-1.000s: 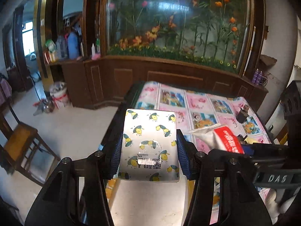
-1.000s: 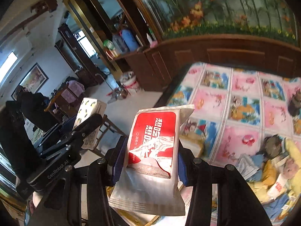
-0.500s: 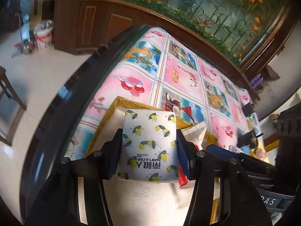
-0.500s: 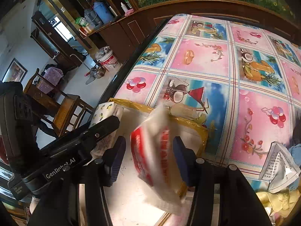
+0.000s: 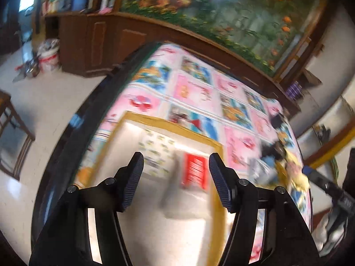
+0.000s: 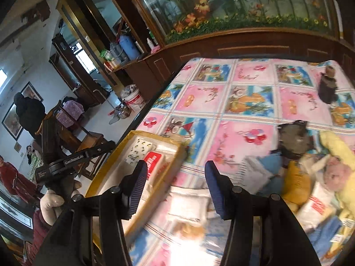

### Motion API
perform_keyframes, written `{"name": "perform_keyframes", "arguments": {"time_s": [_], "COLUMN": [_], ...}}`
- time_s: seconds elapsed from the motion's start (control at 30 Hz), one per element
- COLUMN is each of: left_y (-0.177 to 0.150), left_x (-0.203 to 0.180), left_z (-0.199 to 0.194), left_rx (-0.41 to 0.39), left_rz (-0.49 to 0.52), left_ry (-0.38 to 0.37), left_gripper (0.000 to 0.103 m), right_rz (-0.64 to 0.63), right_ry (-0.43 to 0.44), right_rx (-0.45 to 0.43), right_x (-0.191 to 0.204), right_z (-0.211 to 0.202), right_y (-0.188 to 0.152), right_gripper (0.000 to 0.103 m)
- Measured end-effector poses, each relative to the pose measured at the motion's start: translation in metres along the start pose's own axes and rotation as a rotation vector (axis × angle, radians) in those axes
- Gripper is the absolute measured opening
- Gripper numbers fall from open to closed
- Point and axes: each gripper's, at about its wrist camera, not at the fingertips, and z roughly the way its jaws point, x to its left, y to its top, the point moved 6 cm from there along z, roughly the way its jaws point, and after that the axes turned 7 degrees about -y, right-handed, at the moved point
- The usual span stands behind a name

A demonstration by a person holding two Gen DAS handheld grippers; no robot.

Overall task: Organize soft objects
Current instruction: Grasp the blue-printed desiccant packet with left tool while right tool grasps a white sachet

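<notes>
In the yellow-rimmed box (image 6: 180, 149), a bee-print tissue pack (image 6: 142, 148) and red wipes pack (image 6: 153, 159) lie side by side; left gripper (image 5: 176, 166) and right gripper (image 6: 176, 175), jaws opening, hold nothing; next likely a reach into the soft pile (image 6: 310, 177)
</notes>
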Motion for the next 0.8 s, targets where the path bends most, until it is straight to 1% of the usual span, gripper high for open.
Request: {"name": "perform_keyframes", "arguments": {"time_s": [0.03, 0.1, 0.13, 0.23, 0.33, 0.4, 0.53, 0.63, 0.73, 0.77, 0.8], "left_y": [-0.008, -0.028, -0.037, -0.064, -0.087, -0.099, -0.112, -0.109, -0.105, -0.105, -0.105], "left_x": [-0.015, -0.043, -0.055, -0.089, -0.117, -0.129, -0.139, -0.135, -0.128, -0.126, -0.124], "left_z": [0.002, 0.010, 0.017, 0.043, 0.065, 0.076, 0.084, 0.082, 0.079, 0.079, 0.079], "left_rx": [0.009, 0.045, 0.072, 0.146, 0.199, 0.224, 0.240, 0.219, 0.214, 0.216, 0.218], "left_rz": [0.029, 0.071, 0.084, 0.114, 0.129, 0.129, 0.112, 0.073, 0.047, 0.041, 0.038], "left_ry": [-0.024, -0.067, -0.086, -0.134, -0.167, -0.184, -0.199, -0.194, -0.179, -0.173, -0.168], "left_gripper": [0.062, 0.062, 0.062, 0.062, 0.062, 0.062, 0.062, 0.062, 0.062, 0.062, 0.062], "right_rz": [0.005, 0.022, 0.034, 0.075, 0.095, 0.089, 0.035, -0.022, -0.114, -0.148, -0.189], "right_ry": [-0.029, -0.079, -0.096, -0.105, -0.113, -0.109, -0.123, -0.129, -0.145, -0.157, -0.189], "right_rx": [-0.020, -0.037, -0.029, 0.002, 0.015, 0.022, 0.046, 0.032, 0.024, 0.026, 0.031], "right_x": [-0.015, -0.040, -0.053, -0.080, -0.095, -0.099, -0.101, -0.095, -0.080, -0.076, -0.074], "right_z": [-0.013, -0.028, -0.032, -0.036, -0.039, -0.040, -0.038, -0.036, -0.024, -0.017, -0.009], "right_y": [-0.007, -0.022, -0.032, -0.057, -0.075, -0.084, -0.097, -0.099, -0.099, -0.099, -0.101], "right_gripper": [0.060, 0.060, 0.060, 0.060, 0.060, 0.060, 0.060, 0.060, 0.061, 0.062, 0.063]}}
